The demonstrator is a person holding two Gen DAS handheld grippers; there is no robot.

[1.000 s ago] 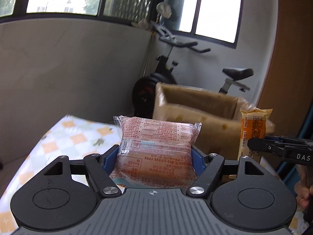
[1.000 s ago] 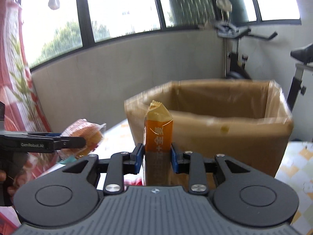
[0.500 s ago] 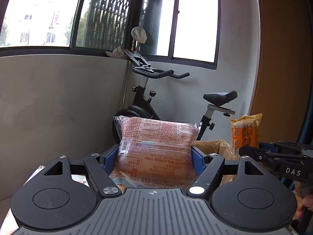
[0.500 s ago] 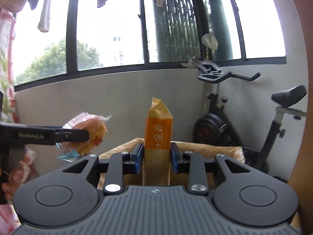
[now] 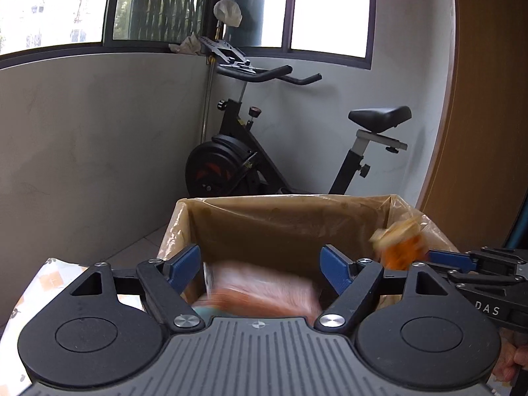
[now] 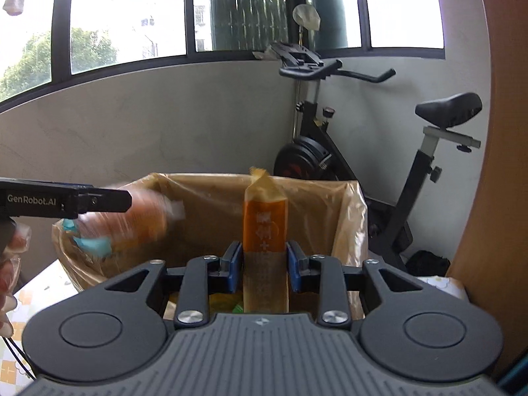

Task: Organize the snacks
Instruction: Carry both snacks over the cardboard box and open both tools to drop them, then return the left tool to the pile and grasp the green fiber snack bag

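The left tongs [image 5: 260,267] stand open over the box [image 5: 290,227]; their jaws have just been opening, and the pink pack [image 5: 260,292] is a blur between and below the blue pads [image 5: 183,265], clear of them and apparently dropping into the box. The right tongs [image 6: 260,265] are clamped on the orange pack [image 6: 265,227], which stands upright between the pads above the box's near edge, to the right of the left tongs. The risk is a miss: the pink pack falls close to the near wall, so it could catch the plastic liner [image 6: 349,217] or rim and tip out. If the right tongs let go this near the edge, the tall orange pack could topple outward too. Legible writing: "GenRobot.AI" on the left tongs' side, "DAS" on the right's; the orange pack's characters are too blurred to read
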